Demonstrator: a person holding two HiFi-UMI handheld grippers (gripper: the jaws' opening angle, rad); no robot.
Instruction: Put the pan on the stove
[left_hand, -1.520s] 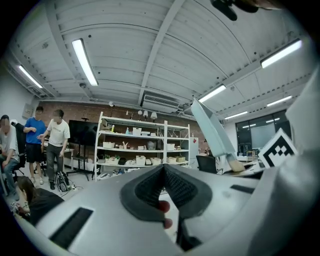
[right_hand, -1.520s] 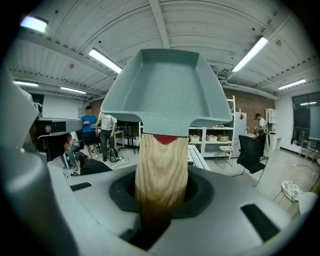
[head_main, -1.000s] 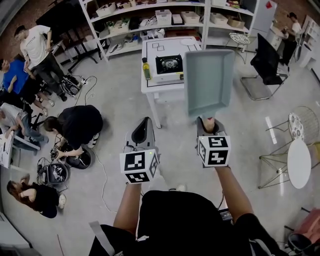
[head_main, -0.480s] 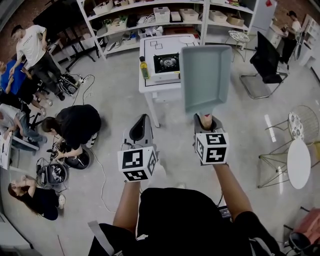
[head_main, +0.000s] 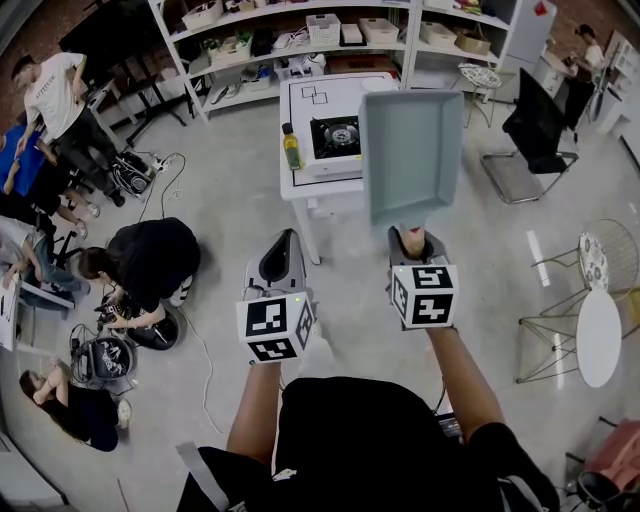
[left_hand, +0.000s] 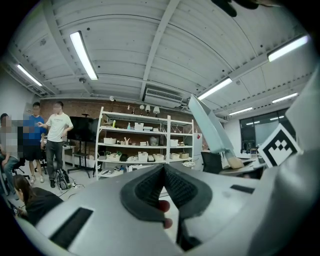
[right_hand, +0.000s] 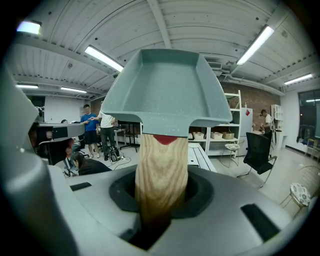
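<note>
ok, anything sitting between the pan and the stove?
Nothing visible. The stove is bare on top; a bottle stands beside it on the table, at its left. The right gripper holds the pan by its handle.

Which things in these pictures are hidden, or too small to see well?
- Head view: the pan covers the white table's right part.
- Head view: the bottle's label is too small to read.
- Right gripper view: the pan and its wooden handle hide the stove.
- Right gripper view: that handle's end is buried between the right gripper's jaws.
</note>
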